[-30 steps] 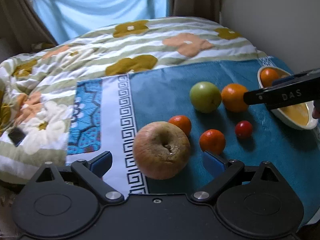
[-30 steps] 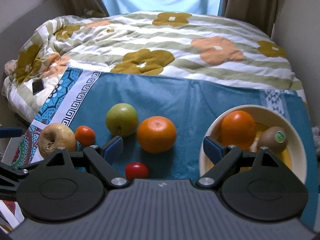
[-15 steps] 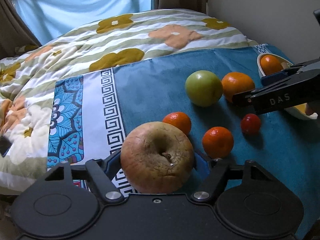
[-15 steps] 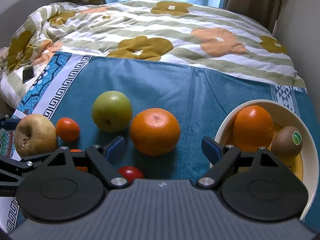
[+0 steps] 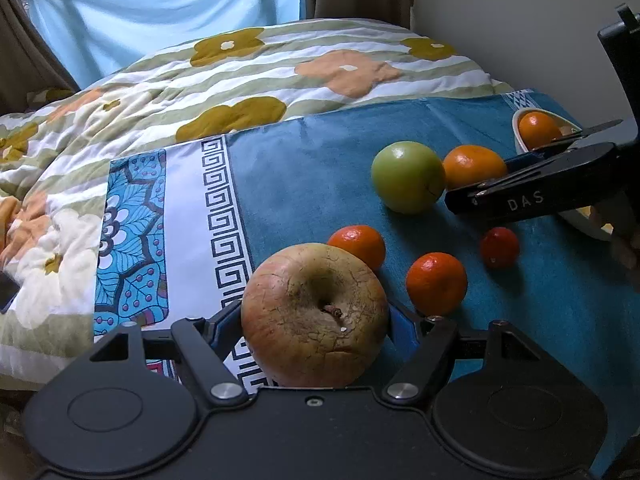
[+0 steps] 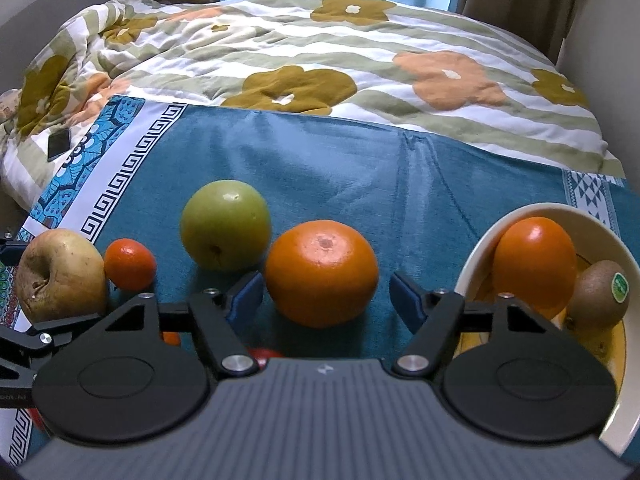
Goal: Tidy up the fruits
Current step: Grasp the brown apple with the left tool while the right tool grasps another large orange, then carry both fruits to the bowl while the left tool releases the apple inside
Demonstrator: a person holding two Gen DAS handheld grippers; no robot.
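Observation:
My left gripper is shut on a wrinkled brown apple, also in the right wrist view. My right gripper is open with a large orange between its blue fingertips, not touching. A green apple, two small tangerines and a small red fruit lie on the teal cloth. A cream bowl at the right holds an orange and a kiwi.
A flowered, striped quilt covers the bed behind the cloth. A dark phone lies on the quilt at the left. A wall stands at the right and curtains hang behind.
My left gripper moved forward and closed on the brown apple. My right gripper moved forward around the large orange, still open.

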